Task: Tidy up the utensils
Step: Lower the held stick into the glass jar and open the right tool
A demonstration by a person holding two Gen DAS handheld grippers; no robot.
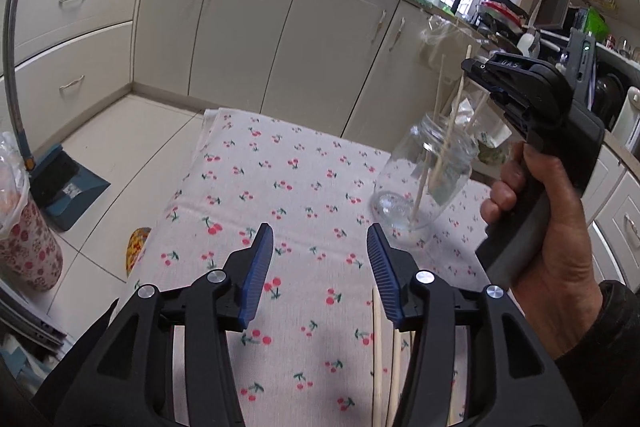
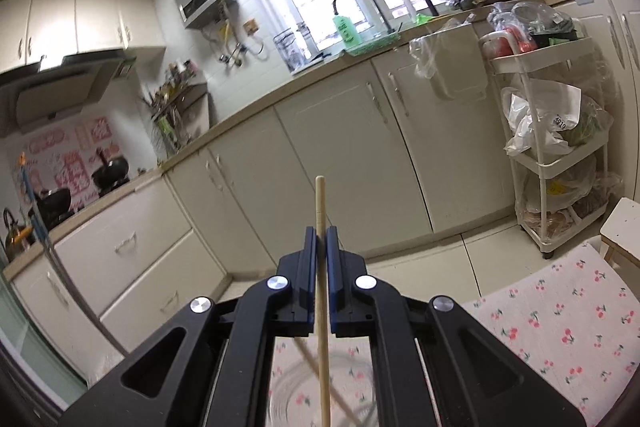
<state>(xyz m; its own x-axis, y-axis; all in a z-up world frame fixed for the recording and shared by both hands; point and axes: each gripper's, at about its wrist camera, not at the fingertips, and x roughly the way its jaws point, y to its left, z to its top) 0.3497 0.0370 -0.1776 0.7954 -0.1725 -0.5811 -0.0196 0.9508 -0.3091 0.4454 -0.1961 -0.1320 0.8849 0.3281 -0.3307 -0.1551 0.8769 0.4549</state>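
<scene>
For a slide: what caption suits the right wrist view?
Right gripper clamps a chopstick over the jar.

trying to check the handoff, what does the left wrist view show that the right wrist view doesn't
Only the left wrist view: the open left tongs, loose chopsticks on the cloth, the hand carrying the right tool.
Only the right wrist view: the right tongs shut on a chopstick, the white cart.
Both: the glass jar, the cherry-print cloth.
</scene>
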